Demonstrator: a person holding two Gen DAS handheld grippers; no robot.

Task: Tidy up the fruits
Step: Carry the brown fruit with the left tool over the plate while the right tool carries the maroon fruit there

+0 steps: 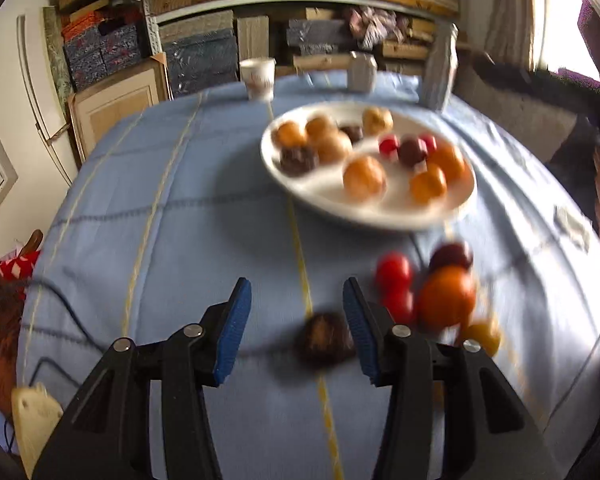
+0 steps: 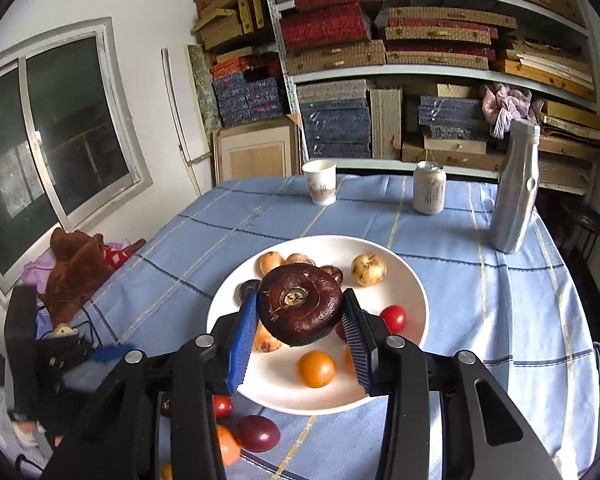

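Note:
A white plate (image 2: 414,280) on the blue tablecloth holds several small orange, tan, dark and red fruits; it also shows in the left wrist view (image 1: 328,204). My right gripper (image 2: 302,322) is shut on a dark maroon water chestnut (image 2: 300,304) and holds it above the plate. My left gripper (image 1: 296,312) is open, low over the cloth, with a dark chestnut (image 1: 324,340) between its fingers near the right pad. Loose beside it lie red tomatoes (image 1: 394,272), an orange fruit (image 1: 446,296), a dark plum (image 1: 452,254) and a small yellow fruit (image 1: 482,334).
At the table's far edge stand a paper cup (image 2: 320,182), a can (image 2: 429,193) and a silver bottle (image 2: 516,188). Shelves of boxes fill the back wall. A brown plush toy and cables (image 2: 76,268) lie at the left edge. A window is on the left.

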